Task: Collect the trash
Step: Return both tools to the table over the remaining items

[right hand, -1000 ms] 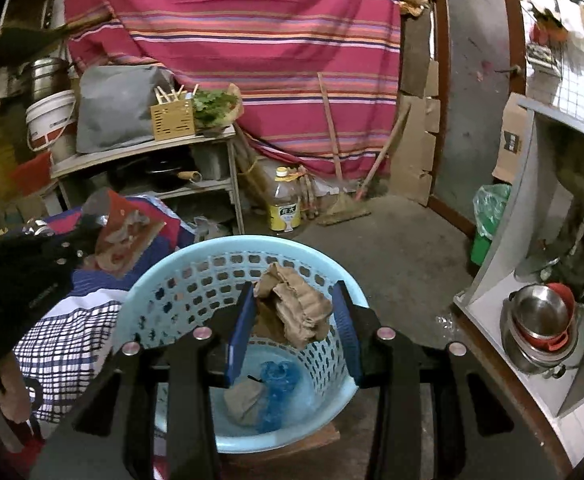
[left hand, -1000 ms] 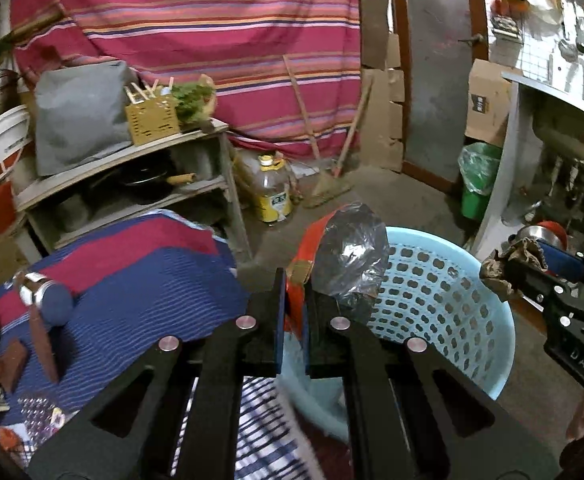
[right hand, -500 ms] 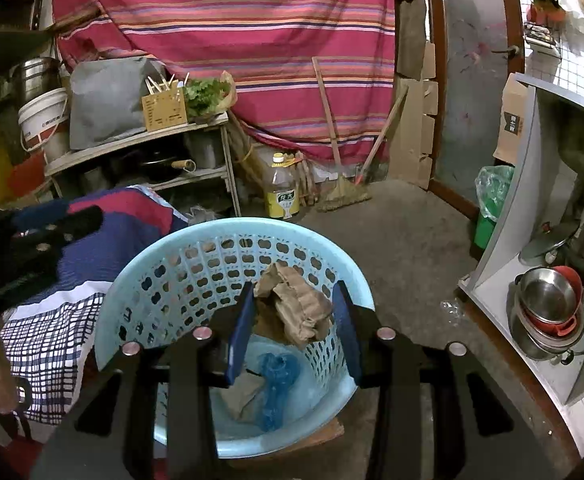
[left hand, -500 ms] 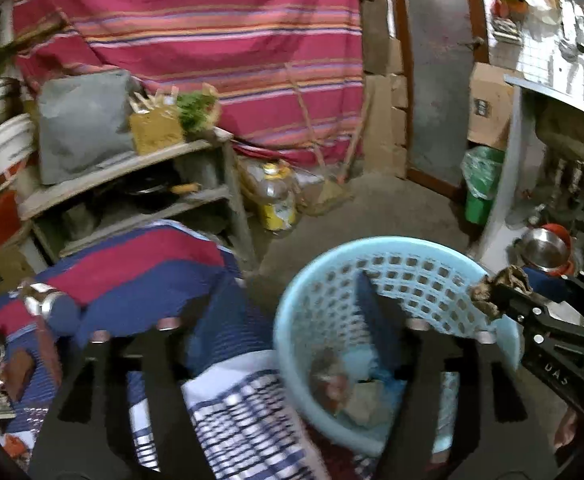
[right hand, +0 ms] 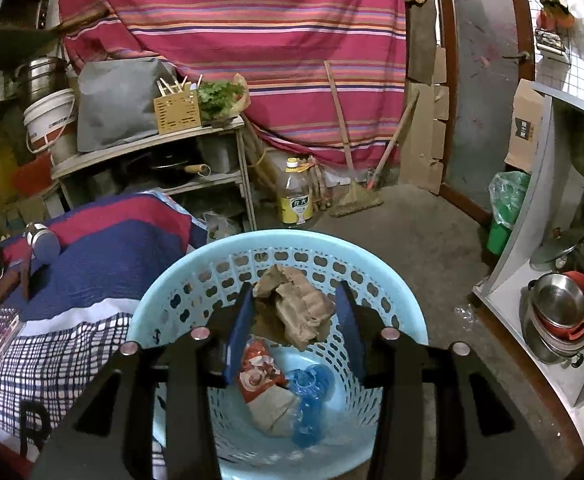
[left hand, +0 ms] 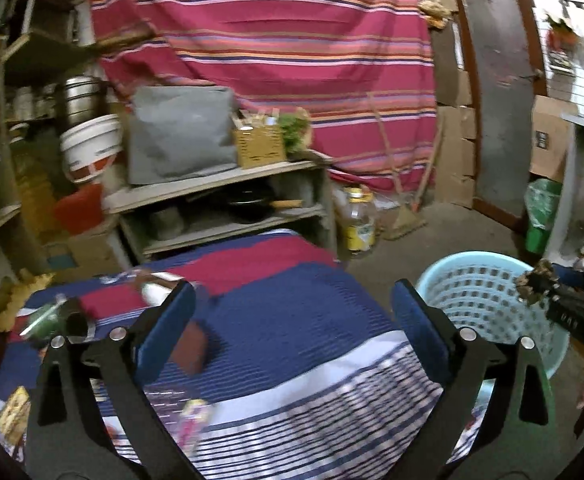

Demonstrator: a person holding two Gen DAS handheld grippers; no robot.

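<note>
My right gripper (right hand: 294,312) is shut on a crumpled brown paper (right hand: 296,310) and holds it above the light blue basket (right hand: 276,242). In the basket lie a red snack wrapper (right hand: 258,372), a blue plastic bottle (right hand: 308,400) and a brown scrap. My left gripper (left hand: 292,316) is open and empty above the striped blue and red cloth (left hand: 276,320) on the table. Small wrappers (left hand: 192,420) and a brown piece (left hand: 190,344) lie on the cloth. In the left wrist view the basket (left hand: 480,300) stands at the right, with the right gripper (left hand: 540,288) and its paper over the rim.
A wooden shelf (right hand: 148,148) with a grey bag, a yellow box and greens stands behind the table. An oil bottle (right hand: 296,194) and a broom (right hand: 356,196) are on the floor. A white counter (right hand: 532,272) with metal pots is at the right, with a green bin (right hand: 504,208) beside it.
My left gripper has opened and let its red and silver wrapper fall into the basket, then swung left over the table. My right gripper still holds the brown paper over the basket.
</note>
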